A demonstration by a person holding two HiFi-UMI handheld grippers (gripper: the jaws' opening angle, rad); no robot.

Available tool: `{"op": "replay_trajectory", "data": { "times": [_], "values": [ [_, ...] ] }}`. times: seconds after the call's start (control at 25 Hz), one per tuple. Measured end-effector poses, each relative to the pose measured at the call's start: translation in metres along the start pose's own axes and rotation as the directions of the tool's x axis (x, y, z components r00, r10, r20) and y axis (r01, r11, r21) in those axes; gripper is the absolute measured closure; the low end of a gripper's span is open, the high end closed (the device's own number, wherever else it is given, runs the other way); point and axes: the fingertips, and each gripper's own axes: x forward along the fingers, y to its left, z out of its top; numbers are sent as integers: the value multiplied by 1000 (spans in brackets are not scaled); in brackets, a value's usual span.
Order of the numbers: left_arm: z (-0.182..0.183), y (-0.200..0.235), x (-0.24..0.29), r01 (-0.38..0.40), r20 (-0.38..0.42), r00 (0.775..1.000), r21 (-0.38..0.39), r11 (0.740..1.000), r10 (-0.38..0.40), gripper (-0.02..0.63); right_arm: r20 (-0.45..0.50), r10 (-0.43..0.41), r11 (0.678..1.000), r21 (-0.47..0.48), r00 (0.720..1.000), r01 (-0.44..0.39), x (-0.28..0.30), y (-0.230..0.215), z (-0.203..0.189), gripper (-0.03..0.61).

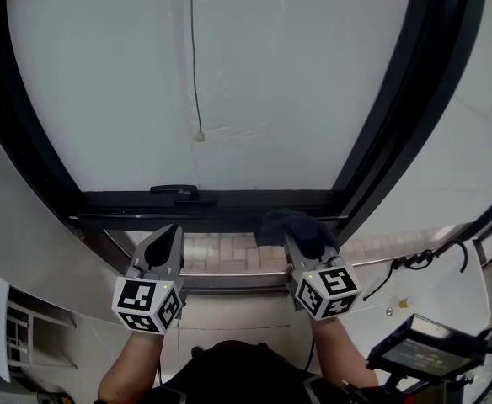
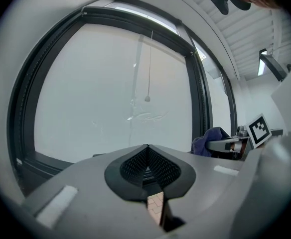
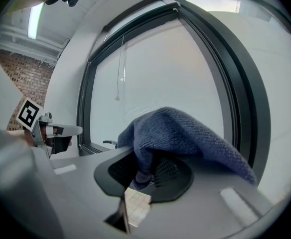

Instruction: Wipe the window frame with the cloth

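The left gripper (image 1: 171,234) hovers just before the lower rail of the black window frame (image 1: 229,200). Its jaws are clenched tip to tip with nothing between them, and the left gripper view shows the ribbed pads (image 2: 133,165) meeting. Just above it, a black window handle (image 1: 175,191) sits on the rail. A thin blind cord (image 1: 193,57) hangs down the pale pane and ends in a small pull.

To the right, the right gripper (image 1: 303,244) grasps a dark blue cloth (image 1: 290,225). In the right gripper view, one fold is pinched between the jaws and the rest is draped over the right jaw. The cloth sits at the lower rail, near the frame's right-hand corner; whether it presses on the rail cannot be told. Further right, a black cable (image 1: 414,261) lies on a white ledge (image 1: 448,286).
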Motion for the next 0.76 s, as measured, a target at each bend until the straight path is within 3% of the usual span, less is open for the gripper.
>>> {"op": "replay_trajectory", "data": {
  "times": [0.28, 0.76],
  "values": [
    [-12, -31, 4, 58, -23, 998, -8, 998, -58, 620, 0, 3, 1000, 12, 1000, -3, -8, -2, -6, 515],
    [-19, -31, -4, 41, -31, 999, -18, 999, -42, 620, -8, 5, 1000, -7, 1000, -5, -12, 0, -8, 515]
  ]
}}
